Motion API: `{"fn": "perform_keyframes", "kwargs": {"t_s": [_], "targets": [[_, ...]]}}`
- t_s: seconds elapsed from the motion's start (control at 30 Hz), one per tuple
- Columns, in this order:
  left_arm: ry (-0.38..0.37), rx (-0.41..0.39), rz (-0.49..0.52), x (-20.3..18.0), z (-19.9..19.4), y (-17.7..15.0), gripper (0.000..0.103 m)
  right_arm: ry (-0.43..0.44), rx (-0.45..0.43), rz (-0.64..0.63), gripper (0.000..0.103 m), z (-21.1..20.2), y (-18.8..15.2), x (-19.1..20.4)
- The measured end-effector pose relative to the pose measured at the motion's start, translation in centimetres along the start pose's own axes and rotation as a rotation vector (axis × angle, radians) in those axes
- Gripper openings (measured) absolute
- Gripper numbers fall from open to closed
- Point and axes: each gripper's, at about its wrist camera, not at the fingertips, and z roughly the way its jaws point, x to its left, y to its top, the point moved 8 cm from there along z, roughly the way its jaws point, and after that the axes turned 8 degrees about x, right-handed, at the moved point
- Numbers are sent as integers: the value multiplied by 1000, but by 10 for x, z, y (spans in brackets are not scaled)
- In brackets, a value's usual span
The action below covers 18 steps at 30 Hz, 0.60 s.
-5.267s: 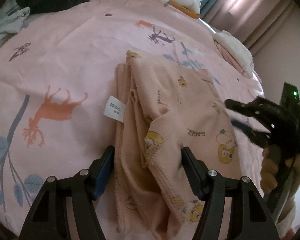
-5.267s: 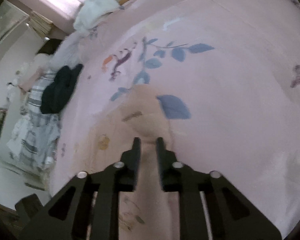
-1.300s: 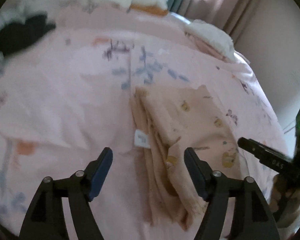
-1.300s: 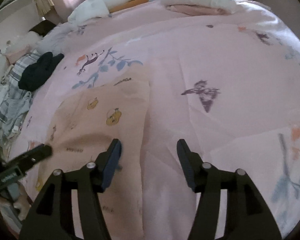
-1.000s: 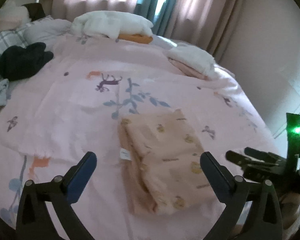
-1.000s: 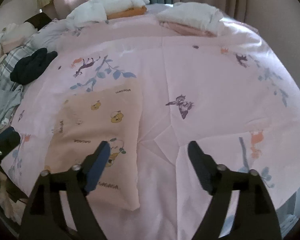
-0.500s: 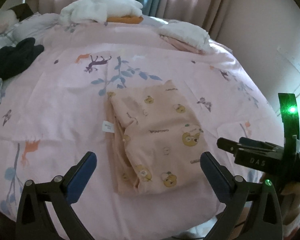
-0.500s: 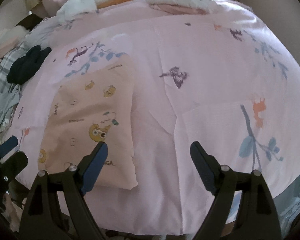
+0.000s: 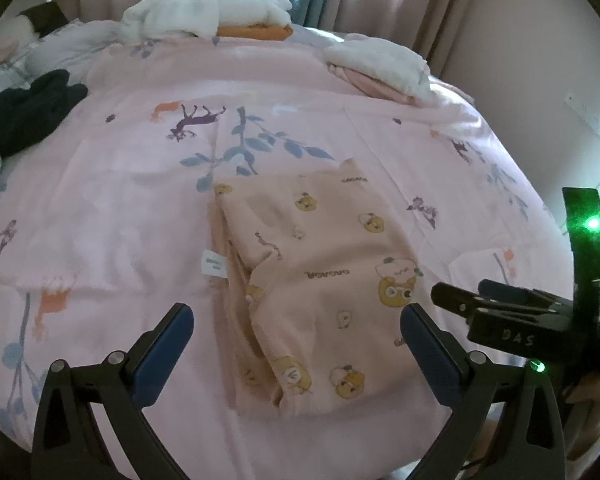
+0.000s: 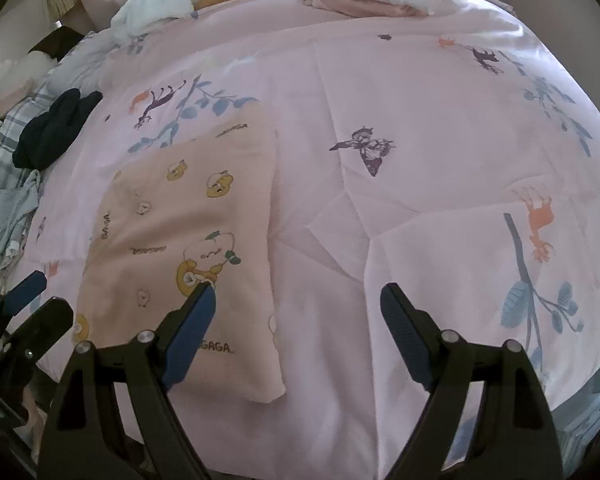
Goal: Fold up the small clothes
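Observation:
A peach garment with bear prints lies folded into a rectangle on the pink bed cover, near the front edge. A white label sticks out on its left side. It also shows in the right wrist view. My left gripper is wide open and empty, held above the garment's near end. My right gripper is wide open and empty, above the garment's right edge. The right gripper also appears at the right of the left wrist view.
A black garment lies at the far left of the bed. White and orange folded piles and a white and pink pile sit at the head. Plaid bedding lies left. Curtains hang behind. The wall is on the right.
Both grippers have opened wide and drawn back from the folded garment. In the last half second the view has barely shifted; the garment lies still.

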Motion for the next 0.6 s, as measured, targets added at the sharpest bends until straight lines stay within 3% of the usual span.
{"fn": "perform_keyframes", "kwargs": {"t_s": [0.33, 0.53, 0.6], "targets": [[18, -10, -6, -1, 3, 2, 102, -4, 28, -3, 85, 9, -3, -2], [115, -98, -19, 6, -3, 5, 102, 1, 41, -2, 85, 12, -3, -4], [115, -87, -3, 5, -1, 5, 102, -5, 42, -6, 85, 13, -3, -4]]}}
